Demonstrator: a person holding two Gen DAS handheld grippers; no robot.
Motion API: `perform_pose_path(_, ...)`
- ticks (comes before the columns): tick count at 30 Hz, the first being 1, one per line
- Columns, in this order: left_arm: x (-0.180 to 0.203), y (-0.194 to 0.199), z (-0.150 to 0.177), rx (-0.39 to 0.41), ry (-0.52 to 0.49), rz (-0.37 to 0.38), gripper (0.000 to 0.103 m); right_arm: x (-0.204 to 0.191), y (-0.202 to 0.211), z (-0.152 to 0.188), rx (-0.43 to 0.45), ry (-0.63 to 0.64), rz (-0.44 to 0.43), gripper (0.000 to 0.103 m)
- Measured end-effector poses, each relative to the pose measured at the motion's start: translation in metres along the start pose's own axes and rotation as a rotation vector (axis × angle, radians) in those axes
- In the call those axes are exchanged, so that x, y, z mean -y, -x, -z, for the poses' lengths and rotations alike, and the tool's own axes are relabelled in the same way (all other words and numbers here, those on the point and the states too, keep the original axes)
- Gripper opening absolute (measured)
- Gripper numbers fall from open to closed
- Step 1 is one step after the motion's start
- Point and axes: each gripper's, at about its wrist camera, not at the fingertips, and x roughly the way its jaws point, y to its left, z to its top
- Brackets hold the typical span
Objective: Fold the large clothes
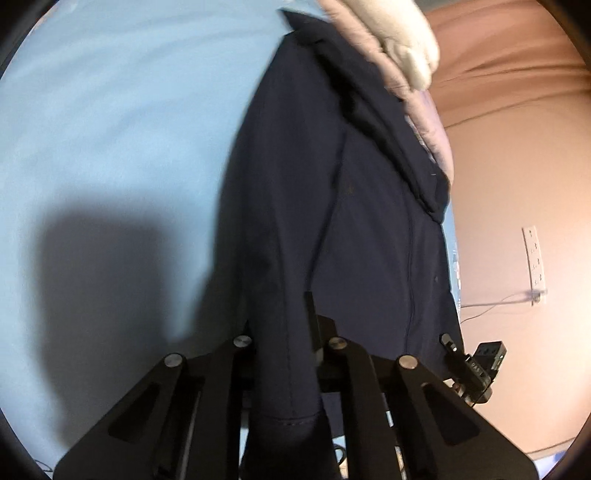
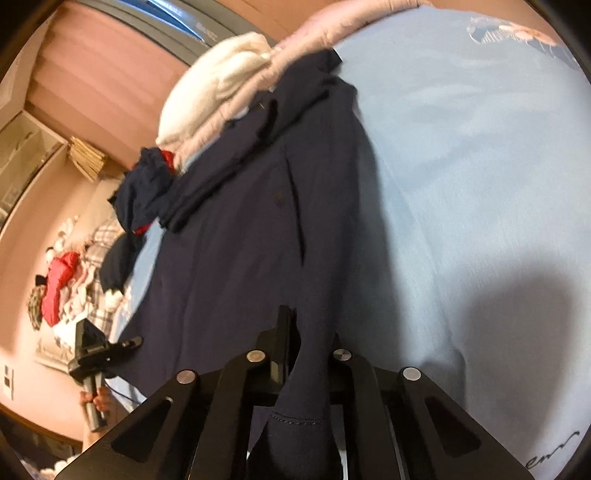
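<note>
The left tongs (image 1: 286,332) pinch a hem of the navy garment (image 1: 332,184), and the right tongs (image 2: 310,343) clamp another hem of it. The cloth stretches away from both across the pale blue bed sheet (image 2: 461,184) toward a cream and pink pile of clothes (image 2: 229,96).

Coat (image 1: 332,206) lies stretched along the bed (image 1: 110,129), its near hem bunched between each gripper's fingers. At its far end sit a quilt (image 2: 325,29) and a blanket (image 2: 210,92) on top. In the right view, a clothes pile (image 2: 66,280) lies off left, beyond the bed.
</note>
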Motion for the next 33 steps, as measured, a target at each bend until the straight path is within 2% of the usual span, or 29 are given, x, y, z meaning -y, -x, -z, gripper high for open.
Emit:
perform_pose_path(4,0.018,0.008,-0.005,0.033,-0.051,0.042,0.006,-0.012,0.006,-0.006,0.036,-0.002,-0.076,0.008)
perform_pose_path(11,0.026,0.020,-0.002,0.092,-0.056,0.114,0.004,-0.026,0.012,-0.006,0.067,0.026,-0.127,0.007)
perform_pose_path(16,0.040,0.039,0.003,0.164,-0.120,0.161,0.004,-0.034,0.021,-0.005,0.110,0.040,-0.170,0.006)
perform_pose_path(22,0.061,0.054,0.006,0.197,-0.180,0.195,0.004,-0.051,0.029,-0.004,0.133,0.075,-0.210,0.006)
perform_pose_path(33,0.073,0.110,0.030,0.255,-0.220,0.254,0.003,-0.077,0.078,0.008,0.208,0.182,-0.269,0.006)
